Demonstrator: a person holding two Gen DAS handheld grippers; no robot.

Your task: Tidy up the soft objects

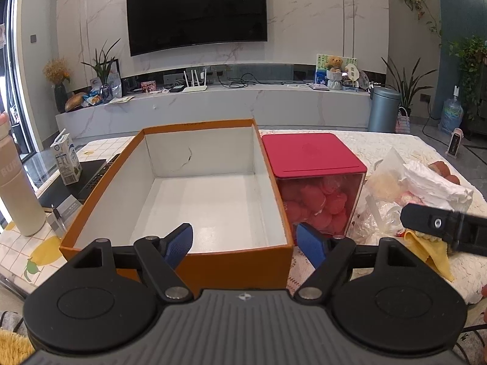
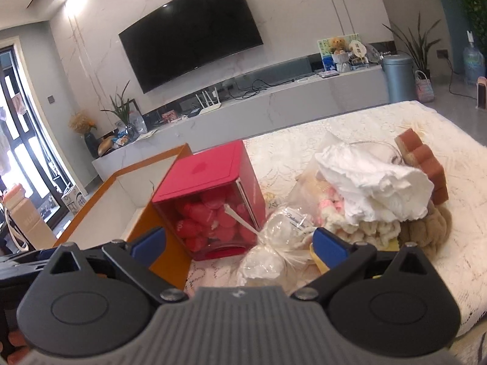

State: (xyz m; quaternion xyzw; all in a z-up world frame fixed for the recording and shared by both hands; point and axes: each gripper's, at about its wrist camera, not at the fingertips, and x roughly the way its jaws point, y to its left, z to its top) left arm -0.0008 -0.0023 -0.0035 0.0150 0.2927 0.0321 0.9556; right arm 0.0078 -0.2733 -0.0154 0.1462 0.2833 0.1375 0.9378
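On the surface (image 2: 395,127), under a cream lace cover, stand two containers side by side: one orange box (image 1: 194,261) on the left, its white inside bare, and one red-lidded clear container (image 1: 313,158) touching the box's right wall, packed with pink round pieces. To the right of the container lies one heap of soft objects: a crumpled white cloth (image 2: 371,182) on top, a clear bag tied at the neck (image 2: 274,243) at the near left, pink-and-cream fluffy yarn (image 2: 359,225) under the cloth, a brown plush piece (image 2: 426,228) at the near right, a scalloped brown sponge block (image 2: 426,158) at the far right, and a yellow cloth (image 1: 432,252) at the near edge.

The left gripper (image 1: 245,245) hangs over the near wall of the orange box, its two blue fingers spread wide and holding nothing. The right gripper (image 2: 239,245) sits just near of the tied bag, fingers likewise spread wide, the bag's neck lying between them but not pinched; in the left wrist view its black finger shows above the yellow cloth.

Far and right of the heap the lace cover runs open up to the surface's rim. Left of the box, one beige bottle (image 1: 18,188), one milk carton (image 1: 65,158) and one black flat item crowd the edge.
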